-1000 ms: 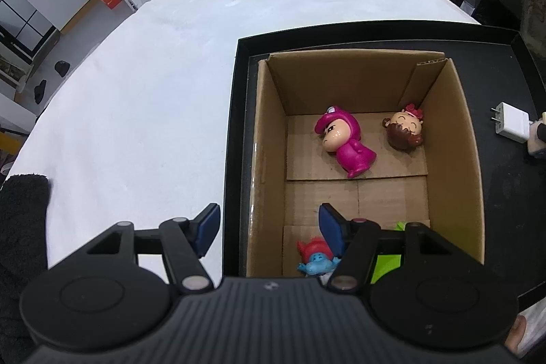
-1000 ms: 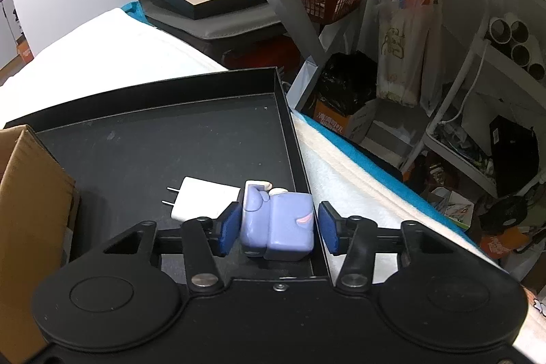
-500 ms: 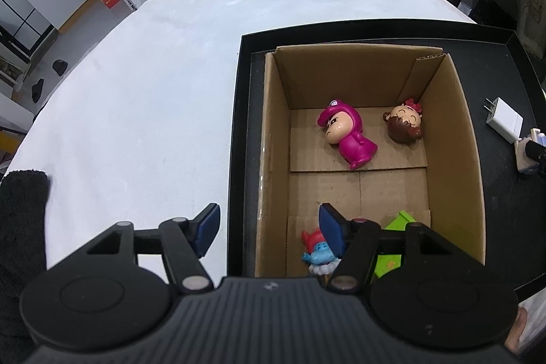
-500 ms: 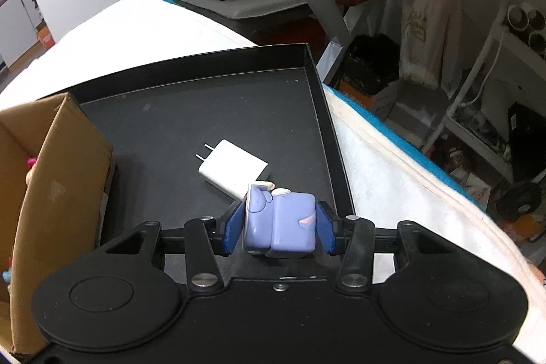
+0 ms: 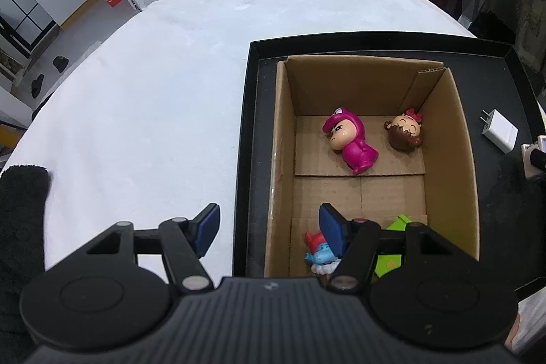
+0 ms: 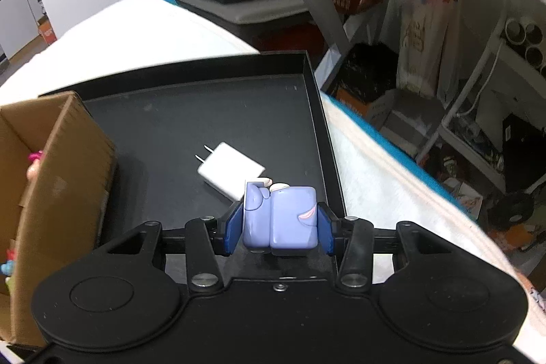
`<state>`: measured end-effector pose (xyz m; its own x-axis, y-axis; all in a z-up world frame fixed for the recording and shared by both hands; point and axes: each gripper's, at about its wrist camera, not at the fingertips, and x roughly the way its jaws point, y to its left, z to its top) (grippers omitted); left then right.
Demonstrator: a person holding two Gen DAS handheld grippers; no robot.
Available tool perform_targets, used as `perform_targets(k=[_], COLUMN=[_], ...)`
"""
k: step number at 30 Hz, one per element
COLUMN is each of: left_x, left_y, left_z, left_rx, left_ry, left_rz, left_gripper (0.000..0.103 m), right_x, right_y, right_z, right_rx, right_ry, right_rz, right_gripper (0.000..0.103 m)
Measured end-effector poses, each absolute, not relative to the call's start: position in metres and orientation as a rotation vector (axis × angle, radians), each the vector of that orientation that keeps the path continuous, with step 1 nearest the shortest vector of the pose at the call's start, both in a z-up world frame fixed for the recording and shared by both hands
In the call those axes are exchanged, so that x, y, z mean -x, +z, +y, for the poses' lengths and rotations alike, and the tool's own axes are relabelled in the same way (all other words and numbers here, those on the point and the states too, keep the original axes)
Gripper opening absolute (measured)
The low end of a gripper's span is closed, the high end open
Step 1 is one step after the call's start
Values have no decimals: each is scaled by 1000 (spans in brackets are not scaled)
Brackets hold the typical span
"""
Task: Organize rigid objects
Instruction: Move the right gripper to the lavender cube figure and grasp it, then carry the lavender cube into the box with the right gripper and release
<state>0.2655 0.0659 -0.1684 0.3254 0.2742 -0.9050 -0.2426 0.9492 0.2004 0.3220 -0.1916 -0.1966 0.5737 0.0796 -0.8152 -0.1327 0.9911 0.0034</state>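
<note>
Right wrist view: your right gripper (image 6: 278, 229) has lifted the purple toy (image 6: 279, 217) clear of the tray (image 6: 314, 111), pads pinching its sides.
A second ago it sat low beside the charger (image 6: 232, 171); now it hangs above it, near the box (image 6: 65, 166). Your left gripper (image 5: 269, 229) waits half open and empty over the box's near wall. Next, likely, the drop among the figures.
</note>
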Motion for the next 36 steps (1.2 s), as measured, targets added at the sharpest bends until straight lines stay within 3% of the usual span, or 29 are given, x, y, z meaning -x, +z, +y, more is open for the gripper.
perform_targets(k=[36], left_x=[-265], left_y=[-173], left_z=[89], left_rx=[85], left_ry=[286], left_rz=[1170], left_gripper=[63], right_x=[-303], right_y=[-104], right_z=[-125], right_rx=[164], right_ry=[312], right_rz=[816], right_gripper=[44])
